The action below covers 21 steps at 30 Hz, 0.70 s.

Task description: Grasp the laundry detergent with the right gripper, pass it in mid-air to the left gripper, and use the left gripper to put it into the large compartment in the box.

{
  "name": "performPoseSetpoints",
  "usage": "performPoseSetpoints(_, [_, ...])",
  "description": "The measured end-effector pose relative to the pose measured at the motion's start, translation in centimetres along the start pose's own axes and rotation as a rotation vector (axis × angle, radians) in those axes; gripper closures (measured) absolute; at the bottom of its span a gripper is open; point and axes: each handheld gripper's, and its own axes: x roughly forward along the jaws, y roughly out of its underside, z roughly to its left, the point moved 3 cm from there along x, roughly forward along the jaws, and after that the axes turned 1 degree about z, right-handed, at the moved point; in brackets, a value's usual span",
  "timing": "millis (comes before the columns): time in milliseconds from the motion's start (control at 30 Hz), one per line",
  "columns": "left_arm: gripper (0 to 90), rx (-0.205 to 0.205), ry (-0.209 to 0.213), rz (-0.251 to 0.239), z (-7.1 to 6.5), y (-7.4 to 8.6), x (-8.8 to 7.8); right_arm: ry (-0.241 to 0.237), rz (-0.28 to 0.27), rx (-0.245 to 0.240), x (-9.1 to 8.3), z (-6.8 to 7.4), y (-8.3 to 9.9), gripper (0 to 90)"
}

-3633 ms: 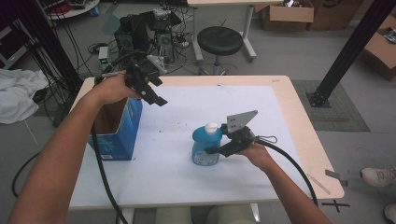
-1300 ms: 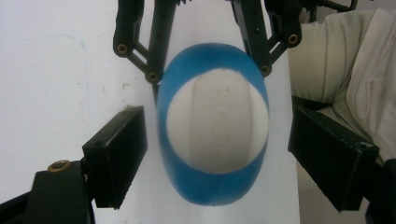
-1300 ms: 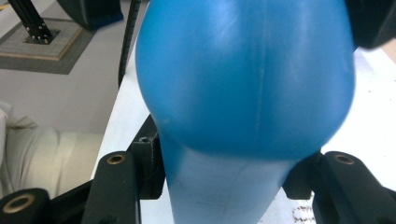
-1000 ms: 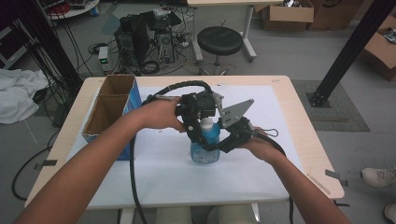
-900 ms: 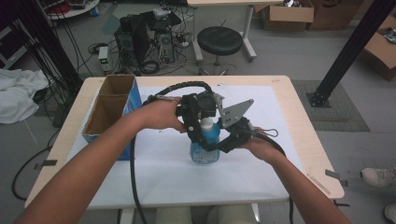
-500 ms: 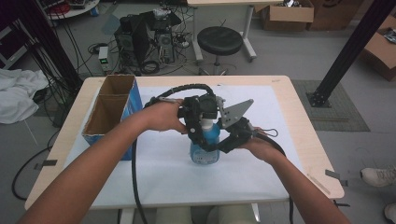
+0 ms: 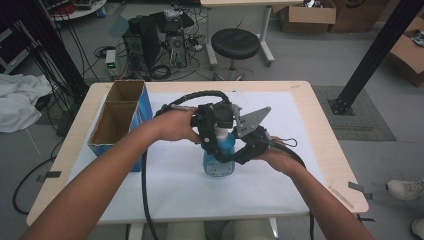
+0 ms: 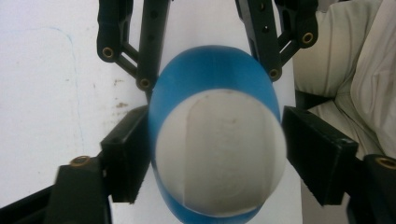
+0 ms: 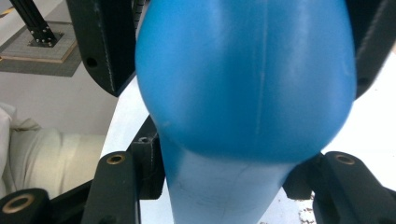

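One blue bottle [image 7: 218, 159] with a white cap [image 8: 219, 151] stands upright on the white mat [image 7: 310, 130]. The right gripper [image 7: 239, 156] is clamped on its body from the side. The left gripper [image 7: 214, 136] sits right above, jaws either side of the cap; they've just been closing, the left pad looks to be touching and the right has a sliver of gap. One open blue cardboard box [image 7: 120, 122] sits well off beyond the left gripper, and there's one black stool [image 7: 235, 44] behind the single wooden table [image 7: 332, 150], with cables across the grey floor.

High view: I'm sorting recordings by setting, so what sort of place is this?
Probably a lab or workshop: a computer tower amid tangled cables, cardboard boxes on the floor, and a black metal frame post.
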Motion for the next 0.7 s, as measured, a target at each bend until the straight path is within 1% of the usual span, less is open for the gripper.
performPoseSetpoints(133, [30.2, 0.0, 0.004, 0.0, 0.05, 0.03, 0.08, 0.0, 0.0, 0.003, 0.07, -0.02, 0.11, 45.2])
performPoseSetpoints(700, [34.4, 0.01, -0.009, 0.0, 0.01, 0.02, 0.18, -0.007, -0.003, 0.003, 0.21, 0.09, 0.16, 45.2])
